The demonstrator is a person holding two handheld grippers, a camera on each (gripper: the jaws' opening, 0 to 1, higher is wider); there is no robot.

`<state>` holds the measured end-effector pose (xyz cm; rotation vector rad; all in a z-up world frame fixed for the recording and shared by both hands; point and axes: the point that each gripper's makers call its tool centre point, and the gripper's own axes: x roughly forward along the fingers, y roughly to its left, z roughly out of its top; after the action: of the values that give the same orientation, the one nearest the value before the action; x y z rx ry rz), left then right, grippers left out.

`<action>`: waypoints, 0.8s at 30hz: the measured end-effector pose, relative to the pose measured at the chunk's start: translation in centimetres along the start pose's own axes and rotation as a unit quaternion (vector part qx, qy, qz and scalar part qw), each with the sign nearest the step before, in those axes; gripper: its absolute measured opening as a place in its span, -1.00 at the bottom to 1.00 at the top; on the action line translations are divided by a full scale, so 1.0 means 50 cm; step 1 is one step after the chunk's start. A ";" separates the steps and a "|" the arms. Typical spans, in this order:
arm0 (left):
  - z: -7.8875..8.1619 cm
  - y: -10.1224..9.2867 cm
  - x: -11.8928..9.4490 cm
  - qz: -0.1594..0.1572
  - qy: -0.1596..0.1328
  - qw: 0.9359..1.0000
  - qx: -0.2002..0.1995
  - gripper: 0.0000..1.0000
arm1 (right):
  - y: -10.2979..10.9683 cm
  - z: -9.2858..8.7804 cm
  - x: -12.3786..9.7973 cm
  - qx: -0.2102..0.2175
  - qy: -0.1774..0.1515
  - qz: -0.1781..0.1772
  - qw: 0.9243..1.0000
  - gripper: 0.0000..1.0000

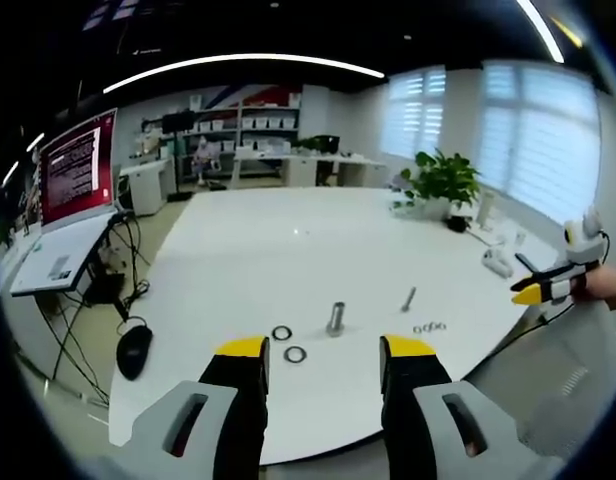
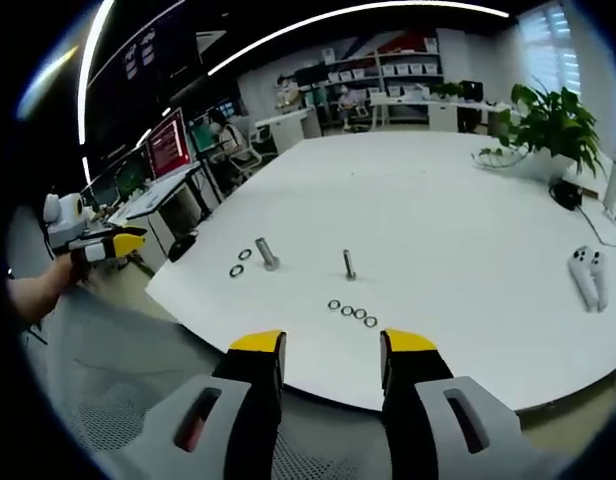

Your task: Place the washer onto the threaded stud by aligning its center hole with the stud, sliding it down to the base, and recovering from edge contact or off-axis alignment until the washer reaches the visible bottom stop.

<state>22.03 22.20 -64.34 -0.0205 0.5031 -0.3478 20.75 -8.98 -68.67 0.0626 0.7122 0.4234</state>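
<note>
A thin threaded stud (image 1: 409, 298) (image 2: 349, 264) stands upright on the white table (image 1: 288, 250) (image 2: 438, 200). A row of several small washers (image 1: 429, 327) (image 2: 348, 311) lies beside it. A thicker bolt (image 1: 335, 318) (image 2: 267, 254) stands further left, with two larger washers (image 1: 288, 343) (image 2: 240, 263) flat beside it. My left gripper (image 1: 325, 350) hovers open at the table's near edge, holding nothing. My right gripper (image 2: 333, 345) is open and empty too, short of the table edge. Each gripper also appears in the other's view, held in a hand (image 1: 548, 285) (image 2: 103, 245).
A potted plant (image 1: 443, 180) (image 2: 553, 125) and white controllers (image 1: 496, 262) (image 2: 588, 275) sit on the table's far side. A black mouse (image 1: 134, 350) lies by the table's left edge. A desk with a red-screened monitor (image 1: 78, 165) (image 2: 168, 145) stands beyond it.
</note>
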 end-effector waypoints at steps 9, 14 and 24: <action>-0.006 0.001 0.002 0.003 0.009 1.000 0.005 -0.16 | 0.015 0.002 0.003 -0.013 -0.003 0.019 1.000 -0.22; -0.011 0.001 0.004 0.005 0.017 1.000 0.007 -0.16 | 0.015 0.001 0.002 -0.006 -0.006 0.023 1.000 -0.22; -0.014 0.009 0.007 0.009 0.021 1.000 0.000 -0.16 | 0.013 0.010 -0.001 0.004 -0.021 0.024 0.999 -0.22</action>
<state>22.15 22.54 -65.15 -0.0080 0.5449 -0.3323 20.82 -8.34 -68.13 0.0958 0.6725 0.4639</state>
